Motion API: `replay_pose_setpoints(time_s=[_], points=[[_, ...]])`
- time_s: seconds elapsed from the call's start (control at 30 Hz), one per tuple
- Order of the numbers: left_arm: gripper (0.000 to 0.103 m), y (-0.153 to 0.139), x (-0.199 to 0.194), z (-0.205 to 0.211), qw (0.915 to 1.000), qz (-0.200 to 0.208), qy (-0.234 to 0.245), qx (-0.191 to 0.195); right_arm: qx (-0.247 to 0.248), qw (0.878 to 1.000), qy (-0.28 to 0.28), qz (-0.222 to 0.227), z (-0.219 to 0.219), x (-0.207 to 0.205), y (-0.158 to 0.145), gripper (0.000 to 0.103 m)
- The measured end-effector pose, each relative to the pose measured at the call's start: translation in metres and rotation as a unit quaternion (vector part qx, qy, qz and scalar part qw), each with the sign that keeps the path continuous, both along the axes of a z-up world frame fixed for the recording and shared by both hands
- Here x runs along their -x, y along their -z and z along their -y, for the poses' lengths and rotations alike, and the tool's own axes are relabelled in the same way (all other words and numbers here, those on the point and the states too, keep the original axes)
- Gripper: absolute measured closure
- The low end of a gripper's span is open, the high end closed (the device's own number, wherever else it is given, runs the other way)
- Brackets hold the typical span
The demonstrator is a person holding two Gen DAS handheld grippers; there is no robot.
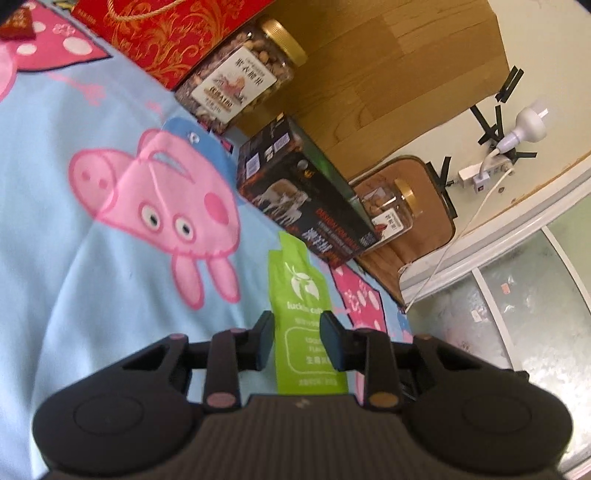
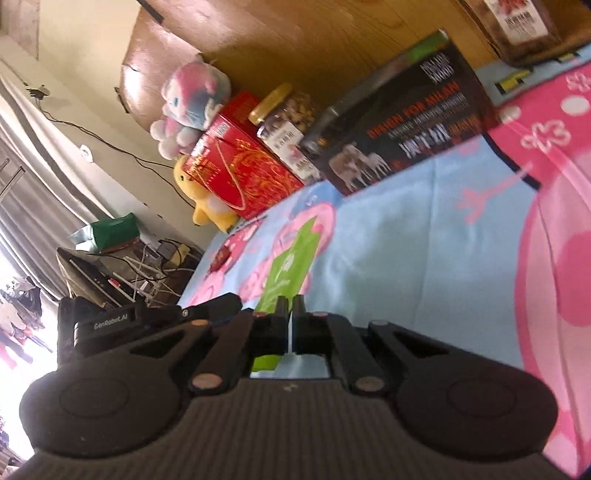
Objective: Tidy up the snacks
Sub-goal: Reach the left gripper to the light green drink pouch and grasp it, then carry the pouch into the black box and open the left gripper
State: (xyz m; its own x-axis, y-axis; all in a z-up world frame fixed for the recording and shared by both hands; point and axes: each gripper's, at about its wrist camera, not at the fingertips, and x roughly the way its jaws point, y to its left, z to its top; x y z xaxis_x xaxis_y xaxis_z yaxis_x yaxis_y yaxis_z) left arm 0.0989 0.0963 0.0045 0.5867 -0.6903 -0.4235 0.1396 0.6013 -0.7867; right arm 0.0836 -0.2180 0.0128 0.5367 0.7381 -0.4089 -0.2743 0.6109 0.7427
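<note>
A green snack packet (image 1: pixel 301 295) lies flat on the blue cartoon-pig bedsheet (image 1: pixel 55 258). My left gripper (image 1: pixel 296 332) is open, its fingers on either side of the packet's near half. In the right wrist view the same packet (image 2: pixel 291 262) lies ahead, and my right gripper (image 2: pixel 289 306) is shut on the packet's near edge, a thin white edge showing between the fingers. A black snack box (image 1: pixel 306 199), a nut jar with a gold lid (image 1: pixel 240 77) and a red gift box (image 1: pixel 166 33) stand in a row along the wooden headboard.
A second gold-lidded jar (image 1: pixel 391 206) stands behind the black box. Plush toys (image 2: pixel 192 99) sit beyond the red box (image 2: pixel 240 166). The bed edge lies right of the left gripper, with a power strip and cable (image 1: pixel 484 173) on the wall. Cluttered cables (image 2: pixel 147 266) lie beside the bed.
</note>
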Motion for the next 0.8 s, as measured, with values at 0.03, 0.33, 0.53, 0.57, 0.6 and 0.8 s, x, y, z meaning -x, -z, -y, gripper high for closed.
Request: replay_pose_setpoints(time_s=[0.03,0.33,0.53,0.57,0.6,0.8], points=[[0.076,-0.004,-0.004,0.001,1.0000,0.004,0.000,-0.003,0.001,1.000,0.001,0.004,-0.001,-0.002,-0.002,0.099],[0.076,-0.063,-0.067,0.028,0.9964,0.070,0.012,-0.046,0.009,0.998,0.021,0.059,0.010,-0.046,-0.035,0.099],[0.076,-0.083,-0.140,0.053,0.9926,0.096,0.009,-0.073,0.032,0.995,0.039,0.086,0.018,-0.106,-0.049,0.099],[0.076,-0.084,-0.151,0.057,0.9917,0.101,0.009,-0.080,0.039,0.994,0.038,0.091,0.019,-0.118,-0.050,0.099],[0.076,-0.084,-0.161,0.061,0.9914,0.101,0.010,-0.083,0.047,0.994,0.039,0.094,0.020,-0.130,-0.050,0.099],[0.076,-0.074,-0.224,0.087,0.9897,0.089,0.038,-0.105,0.072,0.993,0.057,0.071,0.016,-0.168,-0.031,0.099]])
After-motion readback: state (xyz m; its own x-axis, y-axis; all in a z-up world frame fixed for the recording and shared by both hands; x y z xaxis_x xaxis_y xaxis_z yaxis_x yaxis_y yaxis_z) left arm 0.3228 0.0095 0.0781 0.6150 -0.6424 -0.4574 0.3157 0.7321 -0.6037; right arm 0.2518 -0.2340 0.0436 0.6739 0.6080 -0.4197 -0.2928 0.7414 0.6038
